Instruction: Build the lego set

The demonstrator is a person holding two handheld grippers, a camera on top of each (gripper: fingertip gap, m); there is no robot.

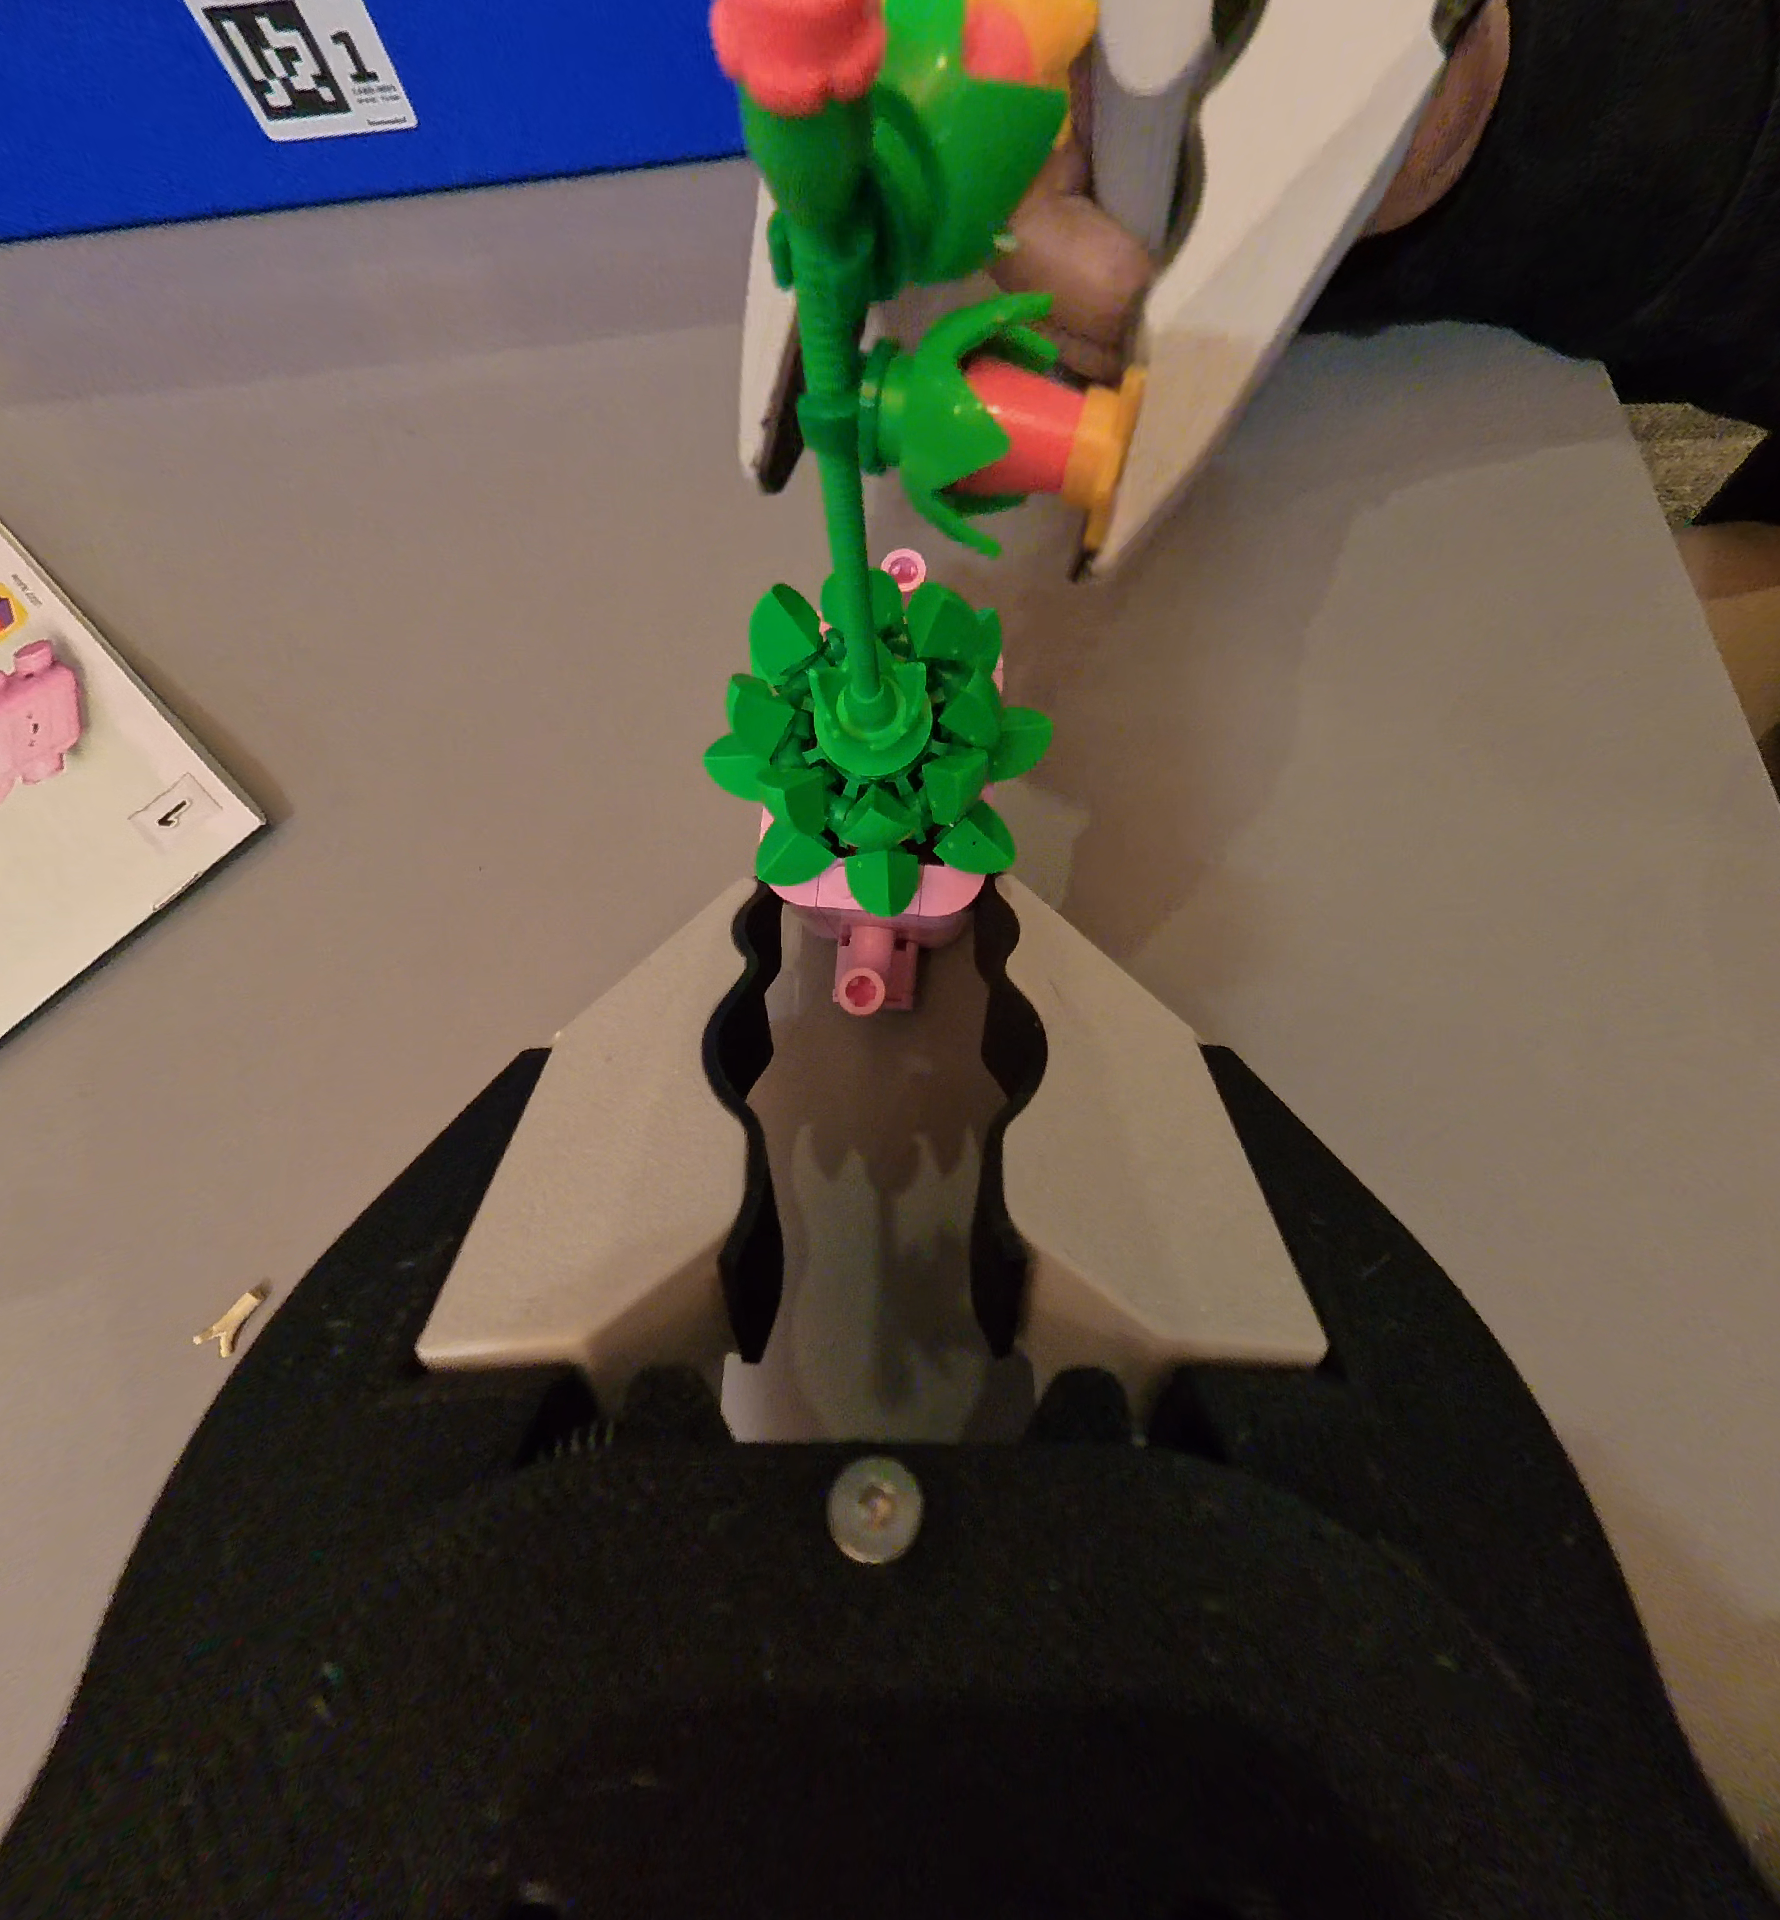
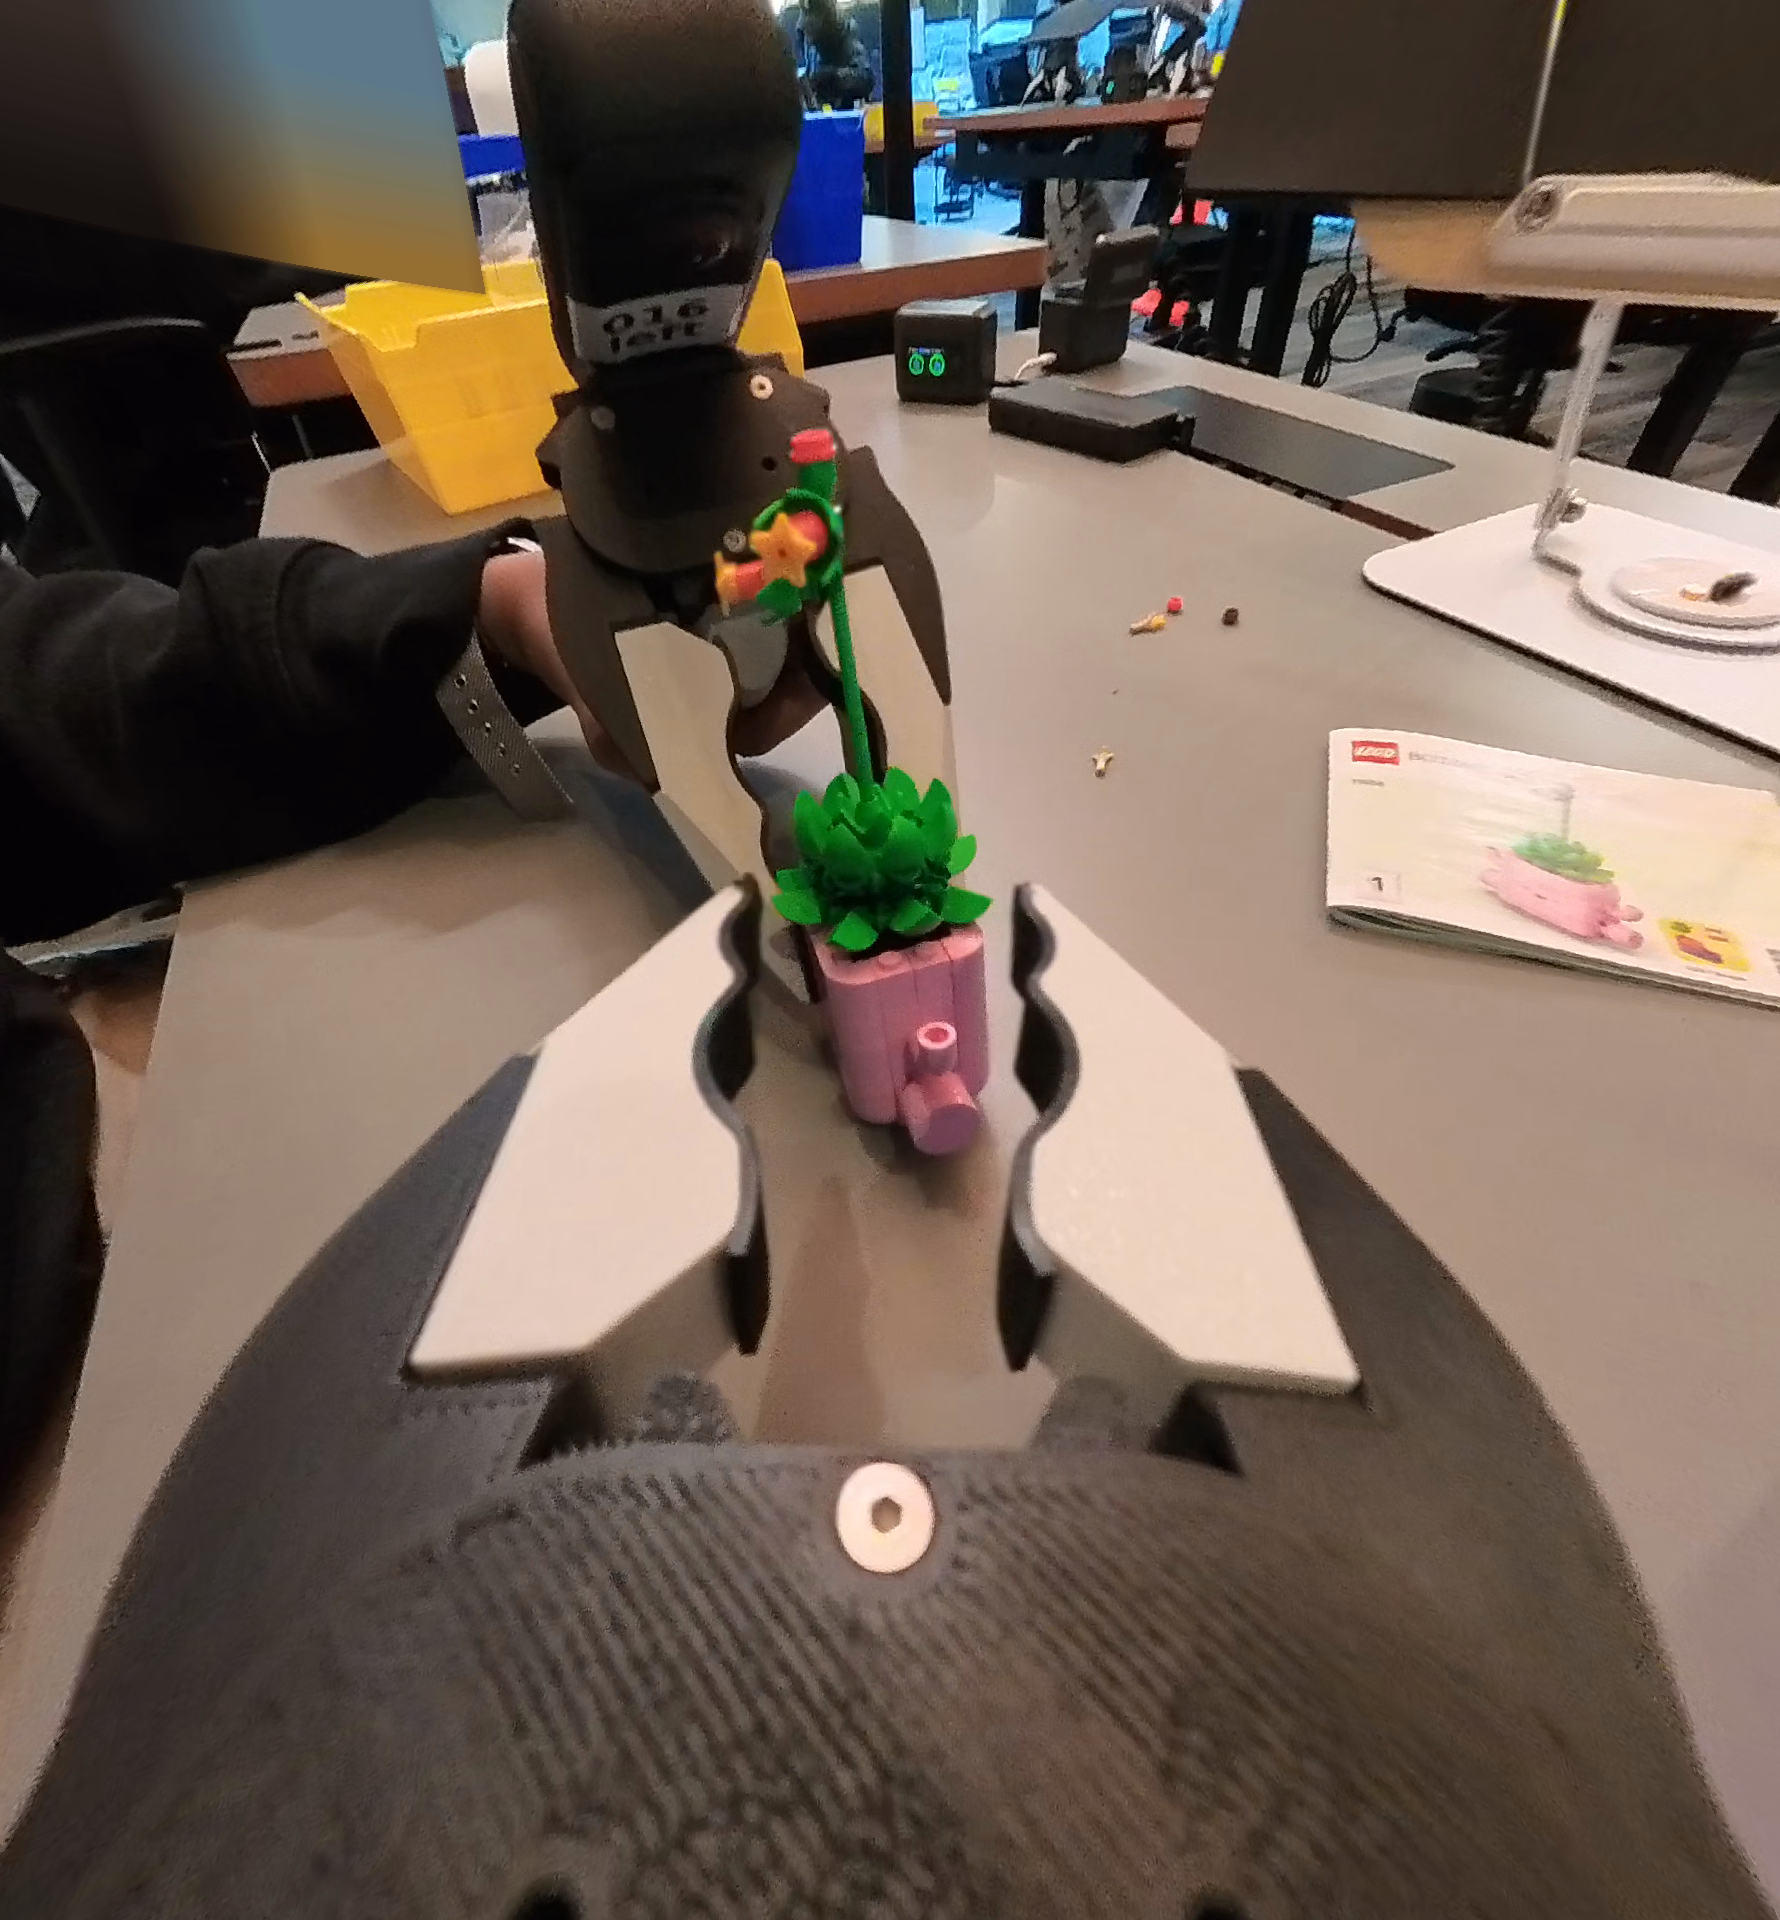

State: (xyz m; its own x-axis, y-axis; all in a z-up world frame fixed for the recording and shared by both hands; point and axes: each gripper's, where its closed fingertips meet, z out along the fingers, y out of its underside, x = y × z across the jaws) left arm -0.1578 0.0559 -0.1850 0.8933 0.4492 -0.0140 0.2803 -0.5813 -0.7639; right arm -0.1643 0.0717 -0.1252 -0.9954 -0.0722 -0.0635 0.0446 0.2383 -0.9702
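Evidently the model is close to finished: the pink pot (image 2: 896, 1029) stands upright on the grey bench (image 1: 1385, 935), crowned with green leaves (image 1: 870, 748), and a thin green stem (image 1: 844, 499) rises from their centre carrying red and yellow flowers (image 1: 1011, 436). The left tool (image 1: 881, 904) is partly open with its tips at the two corners of the pot's near end; whether they actually press on it cannot be told. The right tool (image 2: 884, 899) is wide open, its fingers flanking the pot from the opposite side with slim gaps showing, and it holds nothing. The step in hand looks like steadying the pot to seat or check the stem. To do it well, any grip should land low on the pink walls, below the leaves, which would likely pop off under a squeeze. Closing should be slow and square, since the pot is narrow and top-heavy and may tip. The tall stem should be kept clear of both tools. The instruction booklet (image 2: 1572, 862) lies well apart, near a few loose bits (image 2: 1156, 618).
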